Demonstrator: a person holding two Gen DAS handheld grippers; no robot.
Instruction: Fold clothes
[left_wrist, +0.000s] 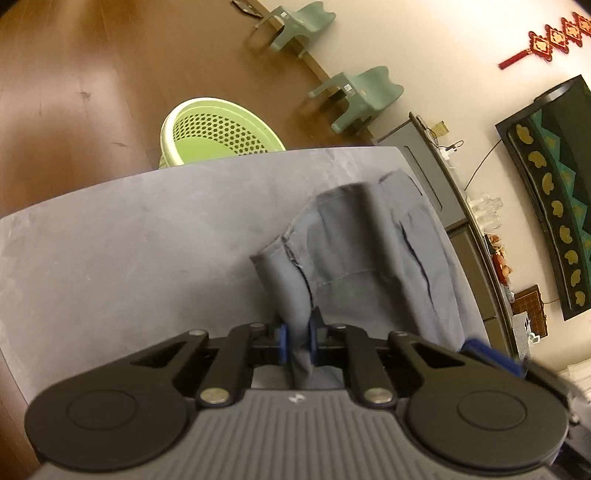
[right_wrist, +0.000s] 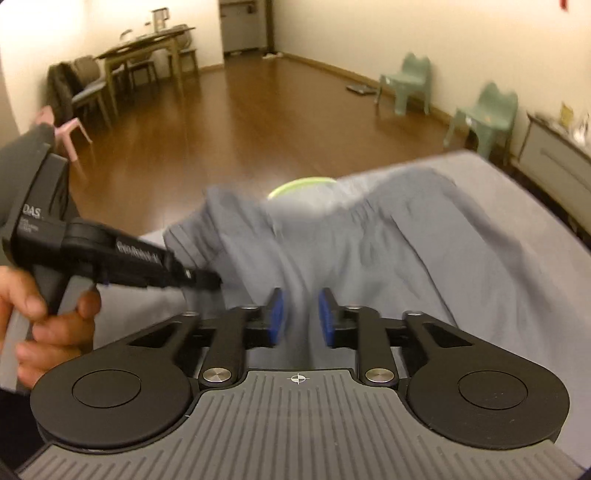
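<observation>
Garment: grey garment (left_wrist: 373, 254) lay bunched on the grey table (left_wrist: 129, 236), one edge lifted.
Left gripper (left_wrist: 297, 338): jaws clamped on a fold of the cloth.
Right gripper (right_wrist: 301, 317): jaws apart, cloth between them, blurred.
Basket: green basket (left_wrist: 218, 133) stood beyond the table.

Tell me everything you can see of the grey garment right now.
The grey garment is thin woven cloth with stitched seams, creased and partly lifted off the grey table. The left tongs are shut on a bunched fold. The right tongs straddle another fold with a gap between the pads. Its far part lies on the table.
</observation>
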